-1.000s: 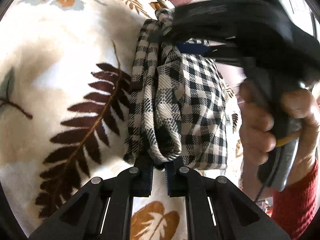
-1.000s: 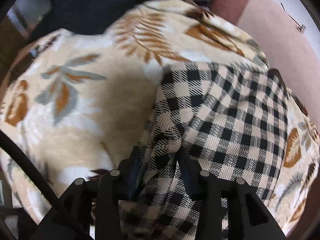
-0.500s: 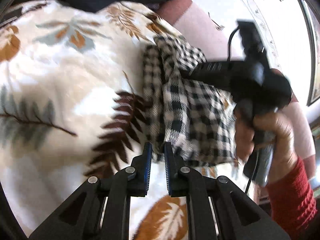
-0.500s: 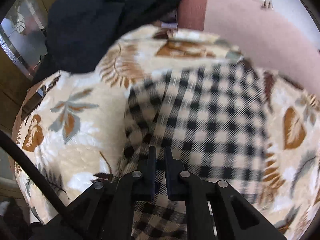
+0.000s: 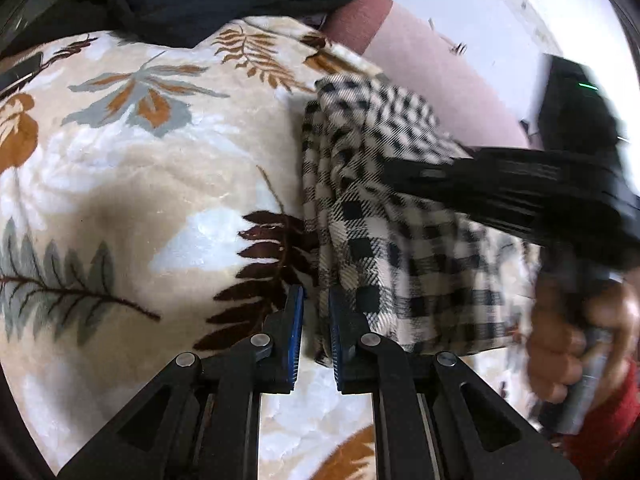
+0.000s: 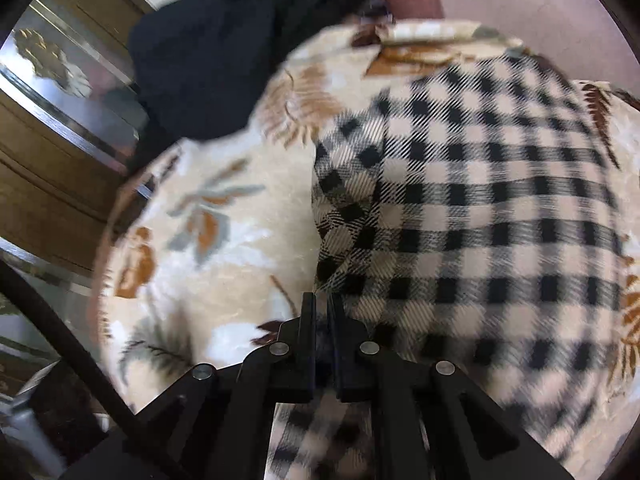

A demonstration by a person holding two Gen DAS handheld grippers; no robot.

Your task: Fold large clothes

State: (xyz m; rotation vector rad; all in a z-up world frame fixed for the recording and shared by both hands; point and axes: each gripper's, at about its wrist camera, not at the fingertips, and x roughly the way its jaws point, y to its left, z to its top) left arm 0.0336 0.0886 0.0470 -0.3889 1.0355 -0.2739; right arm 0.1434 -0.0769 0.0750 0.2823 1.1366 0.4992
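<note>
Checked garment folded on leaf-print blanket, just ahead of left hand-held gripper

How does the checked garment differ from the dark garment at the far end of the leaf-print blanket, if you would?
The checked garment is cream with black checks; the dark garment is plain near-black. The checked garment lies folded in flat layers mid-blanket, while the dark garment sits bunched and unfolded at the far edge. The checked garment lies close by the left gripper and right gripper; the dark garment lies far from both. Both rest on the blanket.
</note>
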